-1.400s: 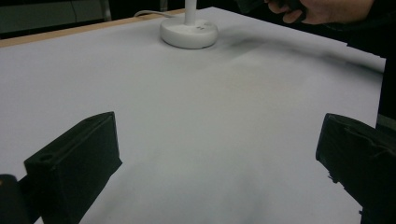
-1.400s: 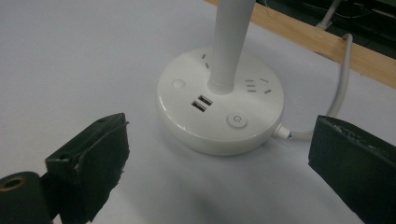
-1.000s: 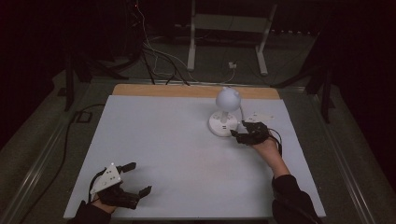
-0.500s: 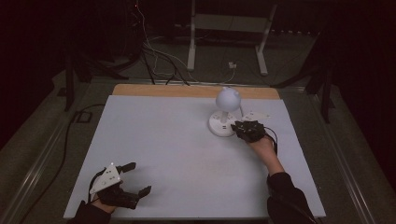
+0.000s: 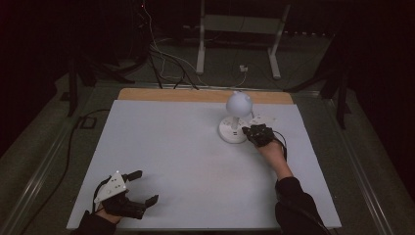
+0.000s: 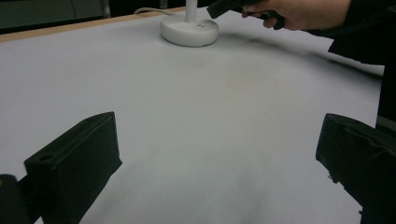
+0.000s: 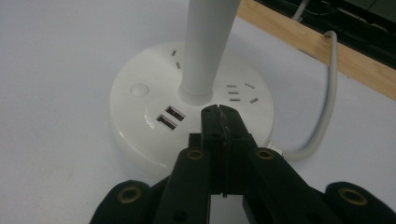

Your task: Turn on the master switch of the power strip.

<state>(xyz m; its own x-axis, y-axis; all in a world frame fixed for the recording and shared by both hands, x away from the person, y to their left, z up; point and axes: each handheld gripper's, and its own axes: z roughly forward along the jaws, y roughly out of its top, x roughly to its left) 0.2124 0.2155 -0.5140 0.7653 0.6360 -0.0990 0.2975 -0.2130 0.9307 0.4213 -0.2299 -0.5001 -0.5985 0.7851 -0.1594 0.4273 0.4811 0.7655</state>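
Observation:
A white desk lamp stands at the back right of the table, with a round base point(image 5: 230, 133) and a globe head point(image 5: 239, 104). In the right gripper view the base point(image 7: 140, 121) carries two USB ports point(image 7: 169, 116), a round button point(image 7: 139, 89) and socket slots around the stem point(image 7: 205, 46). My right gripper point(image 7: 217, 113) is shut with nothing in it, its tips over the base just in front of the stem; from above it point(image 5: 250, 131) sits at the base's right side. My left gripper point(image 5: 148, 186) rests open at the near left corner, jaws wide apart point(image 6: 219, 154).
The lamp's white cable point(image 7: 327, 93) curls off the base toward the wooden back edge point(image 7: 355, 60). The white table sheet point(image 5: 186, 152) spreads between the two grippers. Stands and cables lie on the floor point(image 5: 235, 44) beyond the table.
My right gripper has crept a little forward and left, closer onto the lamp base. The left gripper has stayed where it was.

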